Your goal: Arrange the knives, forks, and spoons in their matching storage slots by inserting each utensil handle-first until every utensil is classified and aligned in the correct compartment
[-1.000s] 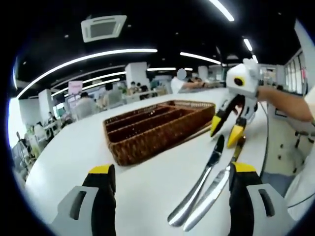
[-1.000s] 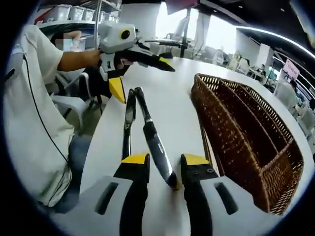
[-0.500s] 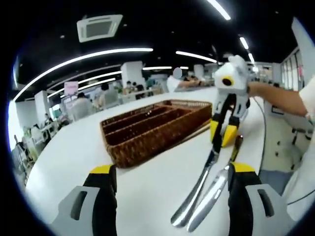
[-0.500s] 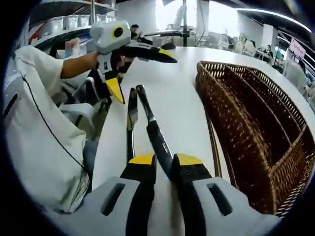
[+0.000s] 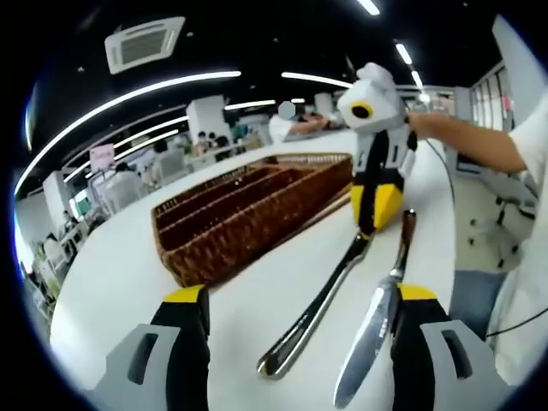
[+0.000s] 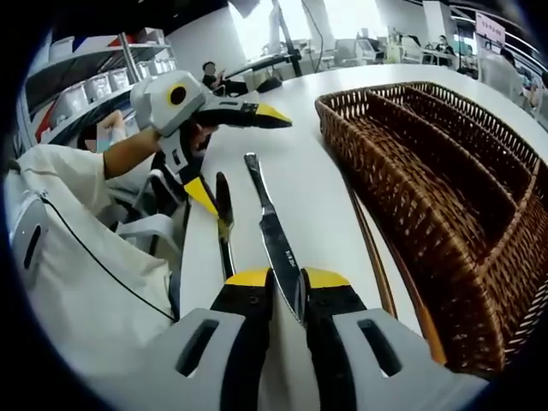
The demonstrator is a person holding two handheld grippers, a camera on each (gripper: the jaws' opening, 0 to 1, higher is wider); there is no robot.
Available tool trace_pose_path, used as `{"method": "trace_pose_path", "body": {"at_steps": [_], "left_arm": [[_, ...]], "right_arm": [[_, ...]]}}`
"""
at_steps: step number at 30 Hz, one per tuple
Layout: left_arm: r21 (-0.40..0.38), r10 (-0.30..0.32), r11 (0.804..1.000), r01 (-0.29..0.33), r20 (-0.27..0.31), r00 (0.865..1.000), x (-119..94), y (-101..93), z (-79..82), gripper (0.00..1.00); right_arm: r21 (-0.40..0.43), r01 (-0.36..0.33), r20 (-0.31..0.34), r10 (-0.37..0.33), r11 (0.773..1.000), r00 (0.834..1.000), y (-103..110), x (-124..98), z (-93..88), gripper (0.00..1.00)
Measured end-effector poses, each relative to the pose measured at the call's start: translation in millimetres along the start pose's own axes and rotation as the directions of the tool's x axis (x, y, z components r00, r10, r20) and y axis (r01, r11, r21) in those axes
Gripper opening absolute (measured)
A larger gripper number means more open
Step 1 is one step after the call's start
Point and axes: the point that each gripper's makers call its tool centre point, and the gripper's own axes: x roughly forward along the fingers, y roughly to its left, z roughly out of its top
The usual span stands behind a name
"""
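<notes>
An open office with strip lights lies behind a white bench [image 5: 103,282]. On it sits a brown wicker tray [image 5: 248,214] with long compartments, and beside the tray's near side lie a knife [image 6: 276,244] and a second utensil [image 6: 224,231] side by side, not quite parallel. In the right gripper view, the right gripper [image 6: 286,279] has its jaws closed on the knife's handle end. The left gripper [image 5: 291,295] holds its jaws wide apart above the bench, gripping nothing; in the right gripper view it hovers over the far ends of the two utensils.
</notes>
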Motion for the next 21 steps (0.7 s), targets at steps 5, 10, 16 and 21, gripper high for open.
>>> {"method": "trace_pose_path", "body": {"at_steps": [5,10,16,21], "left_arm": [[0.012,-0.017,1.000,0.018,-0.018,1.000,5.9,5.7,4.1,0.74],[0.075,-0.047,0.996,0.052,-0.056,0.997,12.8,2.9,2.5,0.63],[0.092,-0.109,0.989,0.117,-0.092,0.990,18.7,-5.7,1.7,0.51],[0.097,-0.135,0.984,0.148,-0.125,0.983,20.2,-8.7,1.3,0.45]], "right_arm": [[0.019,-0.010,0.005,0.010,1.000,1.000,-5.7,0.9,2.2,0.13],[0.019,-0.013,0.002,0.013,1.000,1.000,-8.0,1.2,3.4,0.13],[0.019,-0.014,0.002,0.014,1.000,1.000,-10.5,1.1,4.5,0.13],[0.015,-0.012,-0.006,0.013,1.000,1.000,-1.5,1.6,1.7,0.13]]}}
